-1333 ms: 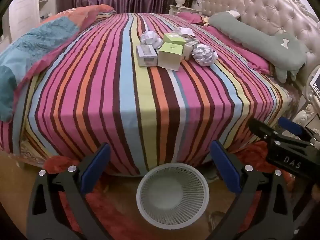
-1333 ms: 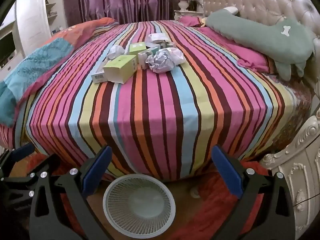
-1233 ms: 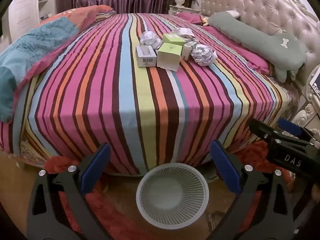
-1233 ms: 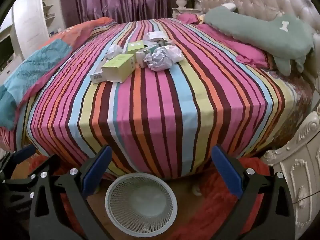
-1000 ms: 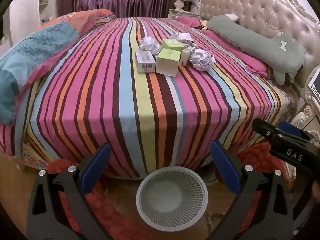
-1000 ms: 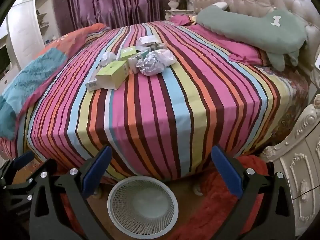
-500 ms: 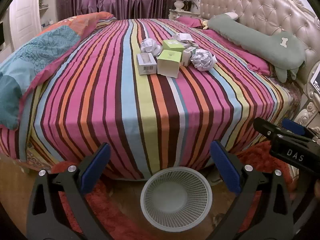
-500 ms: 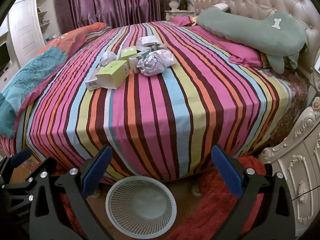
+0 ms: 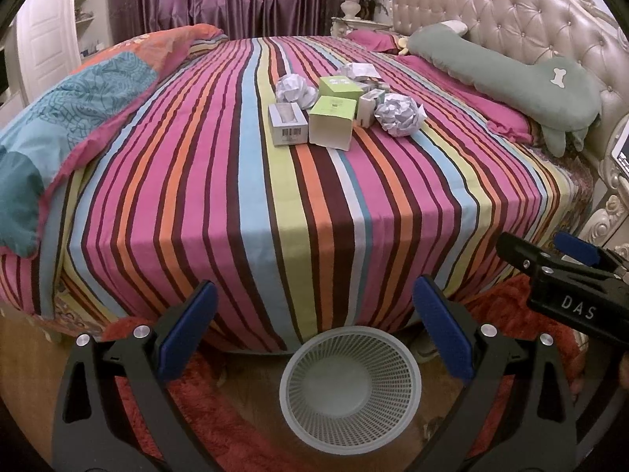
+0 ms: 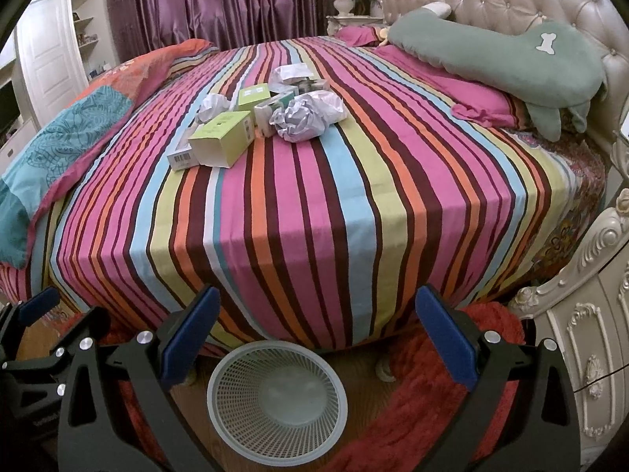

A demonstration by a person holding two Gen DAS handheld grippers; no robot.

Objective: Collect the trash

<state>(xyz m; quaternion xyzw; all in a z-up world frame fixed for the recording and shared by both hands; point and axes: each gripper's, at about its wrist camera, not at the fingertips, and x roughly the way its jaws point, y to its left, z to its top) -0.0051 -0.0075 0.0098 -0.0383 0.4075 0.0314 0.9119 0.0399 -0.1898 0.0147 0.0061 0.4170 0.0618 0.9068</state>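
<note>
Left wrist view: both grippers hang wide open, holding nothing, above a white basket (image 9: 351, 385) on the floor.

The left gripper (image 9: 314, 330) and the right gripper (image 10: 318, 332) are at the foot of a striped bed (image 9: 275, 181). The trash sits far up the bed in one pile: green boxes (image 9: 331, 122), a white box (image 9: 287, 124) and paper balls (image 9: 400, 117). A green pillow (image 10: 507, 63) lies by the headboard.

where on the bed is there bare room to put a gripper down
Free: the striped bedspread between the foot edge and the trash pile, and between the pile and the teal quilt. Crowded: around the green box and crumpled paper.
</note>
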